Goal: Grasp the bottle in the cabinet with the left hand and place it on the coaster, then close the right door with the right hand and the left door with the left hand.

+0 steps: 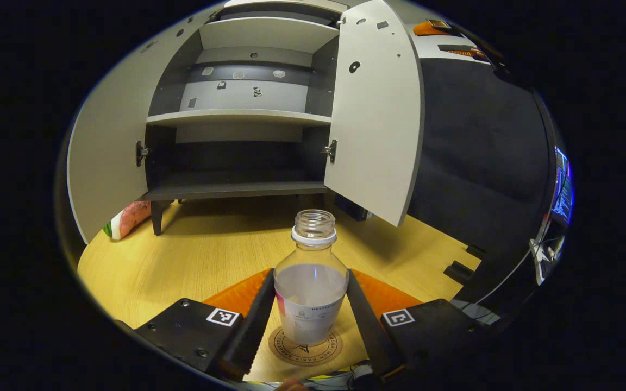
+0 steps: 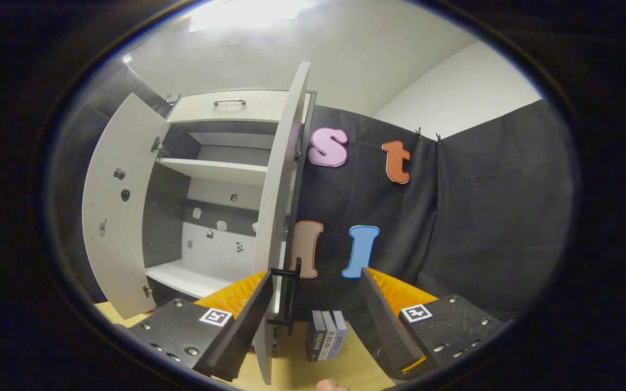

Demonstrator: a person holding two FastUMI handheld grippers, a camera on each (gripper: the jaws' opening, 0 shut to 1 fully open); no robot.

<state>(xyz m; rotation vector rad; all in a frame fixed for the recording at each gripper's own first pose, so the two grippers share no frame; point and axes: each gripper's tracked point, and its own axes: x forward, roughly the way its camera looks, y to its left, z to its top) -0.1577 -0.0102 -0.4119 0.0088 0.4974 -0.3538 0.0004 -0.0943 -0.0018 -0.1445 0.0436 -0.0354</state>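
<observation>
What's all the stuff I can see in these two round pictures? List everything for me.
Bottle: one, clear, no cap, standing on the coaster between the left tool's fingers.
Coaster: one, tan, round, on the table.
Table: one, light wood.
Cabinet: one, grey and white, shelves bare.
Left door: one, pale grey, open.
Right door: one, pale grey, open; dark handle near the right tool.
Boxes: a few, grey and dark, upright on the table.
Pink-and-green item: one, beside the cabinet leg.
Left tool: one, open around the bottle.
Right tool: one, open.
</observation>
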